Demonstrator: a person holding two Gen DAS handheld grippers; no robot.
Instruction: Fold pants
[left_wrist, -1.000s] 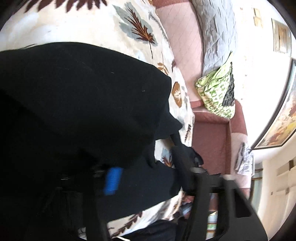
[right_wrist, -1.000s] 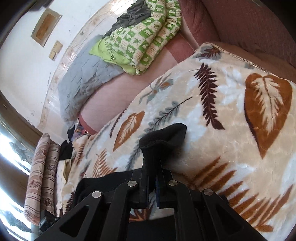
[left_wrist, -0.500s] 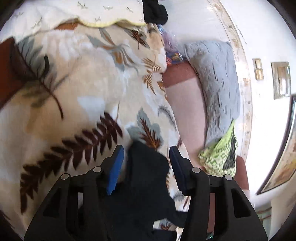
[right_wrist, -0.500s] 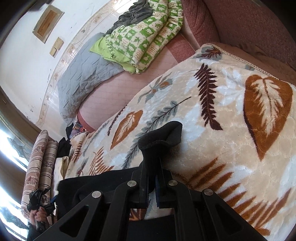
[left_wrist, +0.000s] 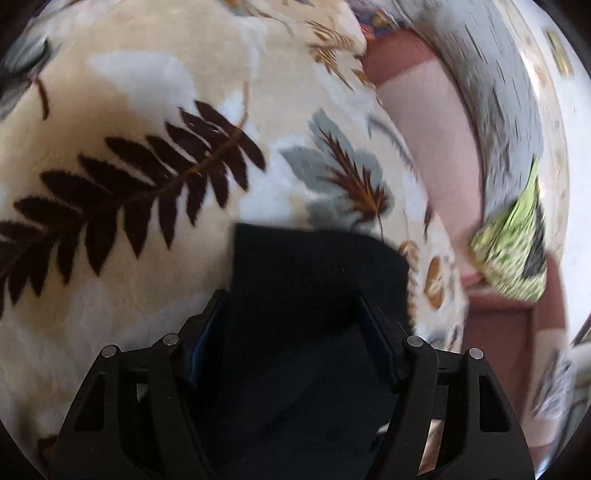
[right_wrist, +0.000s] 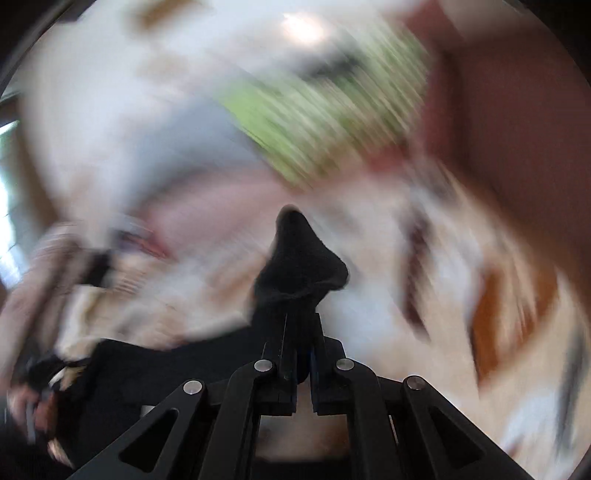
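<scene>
The black pants (left_wrist: 314, 288) lie on a cream blanket with a leaf print (left_wrist: 129, 110). In the left wrist view my left gripper (left_wrist: 291, 306) is open, its jaws spread wide on either side of a flat black end of the pants; its fingertips (left_wrist: 373, 317) are partly hidden by the cloth. In the right wrist view, which is heavily blurred, my right gripper (right_wrist: 299, 321) is shut on a bunched corner of the black pants (right_wrist: 299, 258), which sticks up past the tips.
A pink sofa seat (left_wrist: 436, 122), a grey quilt (left_wrist: 509, 110) and a green patterned cloth (left_wrist: 513, 243) lie beyond the blanket's far edge. A dark red armrest (right_wrist: 517, 129) stands at the right. A person's hand (right_wrist: 29, 402) shows at the lower left.
My left gripper has let go of the pants, opened, and now straddles a flat black end. My right gripper, still shut on its corner, now moves fast, blurring the view.
</scene>
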